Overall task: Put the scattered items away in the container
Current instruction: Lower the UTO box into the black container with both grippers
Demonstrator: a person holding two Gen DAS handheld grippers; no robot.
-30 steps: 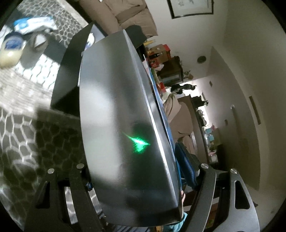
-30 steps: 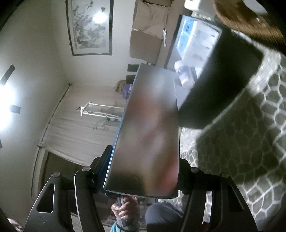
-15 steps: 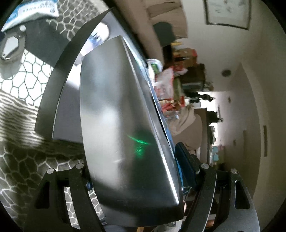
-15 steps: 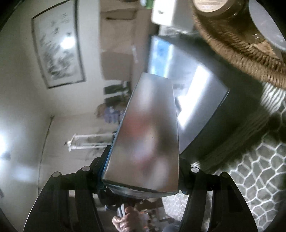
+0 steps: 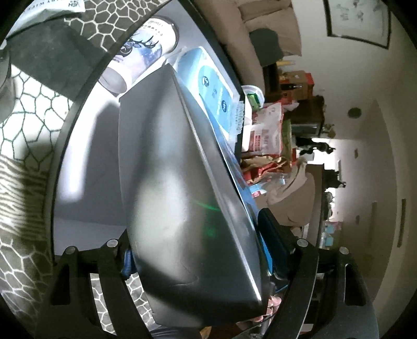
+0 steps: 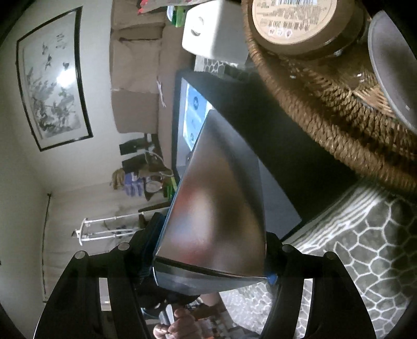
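**Both tools hold silver box at rim of container**

A silver box is gripped from two ends, the left tool closed on one end and the right tool closed on the other. Each tool's fingers press against the sides of the box, with blue pads showing at the contact. The box is tilted, its far end reaching into a dark-walled container with a pale floor. Inside the container, just past the box's far end, lie a white can with a blue print, on its side, and a blue-and-white pack against the far wall. The right view shows the same pack beyond the box and the container's dark wall beside it. The container sits on a counter covered in a grey cloth with a white cell pattern. Beside the container in the right view stands a woven basket holding a round brown-lidded tub. A person's hand shows below the right tool.
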